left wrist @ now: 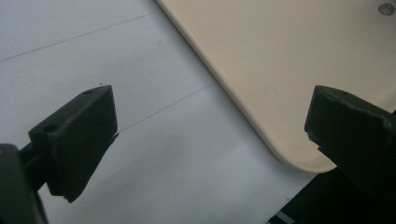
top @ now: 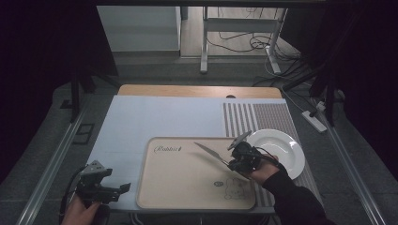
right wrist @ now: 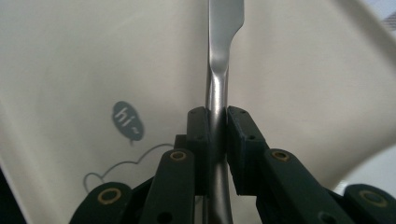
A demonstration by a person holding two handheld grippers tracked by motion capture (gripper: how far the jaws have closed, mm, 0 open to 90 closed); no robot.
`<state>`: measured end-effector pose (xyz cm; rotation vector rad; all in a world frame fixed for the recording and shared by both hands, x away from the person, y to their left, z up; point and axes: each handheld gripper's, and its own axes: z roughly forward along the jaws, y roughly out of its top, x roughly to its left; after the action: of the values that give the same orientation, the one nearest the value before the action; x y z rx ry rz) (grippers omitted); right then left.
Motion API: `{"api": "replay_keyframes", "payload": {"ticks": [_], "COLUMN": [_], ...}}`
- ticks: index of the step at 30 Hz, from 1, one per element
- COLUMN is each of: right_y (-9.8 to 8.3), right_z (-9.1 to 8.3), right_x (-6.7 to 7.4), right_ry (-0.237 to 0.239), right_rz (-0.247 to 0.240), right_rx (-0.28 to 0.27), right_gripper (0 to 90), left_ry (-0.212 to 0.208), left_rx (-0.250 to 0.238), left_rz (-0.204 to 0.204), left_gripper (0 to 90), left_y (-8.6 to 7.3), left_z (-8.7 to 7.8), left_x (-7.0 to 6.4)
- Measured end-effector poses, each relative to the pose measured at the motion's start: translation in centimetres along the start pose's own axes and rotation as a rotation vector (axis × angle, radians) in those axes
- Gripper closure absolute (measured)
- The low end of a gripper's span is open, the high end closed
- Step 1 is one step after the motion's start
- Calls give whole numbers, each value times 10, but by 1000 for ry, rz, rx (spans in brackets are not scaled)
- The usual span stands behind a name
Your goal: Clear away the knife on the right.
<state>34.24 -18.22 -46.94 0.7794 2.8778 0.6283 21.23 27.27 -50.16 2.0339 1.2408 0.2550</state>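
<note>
Left gripper point(left wrist: 208, 140) gaping beside tray point(left wrist: 289, 70) corner

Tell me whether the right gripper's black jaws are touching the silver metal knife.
Touching. The right gripper view shows the right gripper with both pads pressed against the handle of the silver metal knife, no gap on either side.

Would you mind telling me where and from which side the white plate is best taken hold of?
Probably by its rim. The white plate lies flat and shallow on the striped mat, right of the beige tray, so a gripper has only the raised edge to pinch. Come from its open near-right side; the left gripper is open, while the right gripper holds a knife.
</note>
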Motion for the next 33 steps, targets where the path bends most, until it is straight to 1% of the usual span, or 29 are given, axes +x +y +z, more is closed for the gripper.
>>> {"api": "replay_keyframes", "payload": {"ticks": [2,3,5,9,12,13,14,16,17,18,19,20,21,22,23,24,25,27,29,31,32,33], "right_y": [-2,-5,-7,-14,-15,-14,-12,-8,-5,-1,3,7,12,21,26,26,30,38,43,45,44,44], "right_z": [4,8,10,19,20,19,18,15,14,14,14,16,18,24,29,29,33,41,49,56,57,57], "right_x": [3,6,8,15,15,15,14,11,10,9,9,10,10,13,15,15,17,21,24,25,24,22], "right_ry": [6,12,14,7,18,27,31,40,44,47,47,46,59,86,98,98,102,111,121,112,113,114], "right_rz": [6,9,10,-7,-10,-11,-7,2,-5,-20,-43,-73,-104,-148,-170,-170,-190,-216,-232,-243,-242,-231], "right_rx": [4,16,22,61,65,54,29,-13,-32,-42,-46,-56,-62,-75,-70,-70,-65,-58,-40,-29,-26,-30], "right_gripper": [805,805,805,803,791,750,700,687,701,757,802,873,900,900,900,900,900,900,900,900,900,900], "left_ry": [0,0,0,0,1,1,1,1,1,1,2,2,2,2,1,1,0,1,1,2,2,2], "left_rx": [0,0,0,1,2,2,2,2,3,4,4,3,3,3,3,3,2,0,0,0,0,0], "left_rz": [0,0,0,1,2,2,2,0,1,1,2,2,3,2,2,1,1,2,3,5,5,4], "left_gripper": [36,36,36,37,37,37,37,37,37,37,37,37,37,37,37,37,37,37,37,37,37,37], "left_y": [0,0,0,0,0,0,0,0,0,0,1,1,1,1,1,0,0,0,0,0,0,0], "left_z": [0,0,0,0,0,0,0,0,0,0,1,1,1,1,0,0,0,0,0,0,0,0], "left_x": [0,0,0,0,0,0,0,0,0,0,0,0,0,0,0,0,0,0,0,0,0,0]}}
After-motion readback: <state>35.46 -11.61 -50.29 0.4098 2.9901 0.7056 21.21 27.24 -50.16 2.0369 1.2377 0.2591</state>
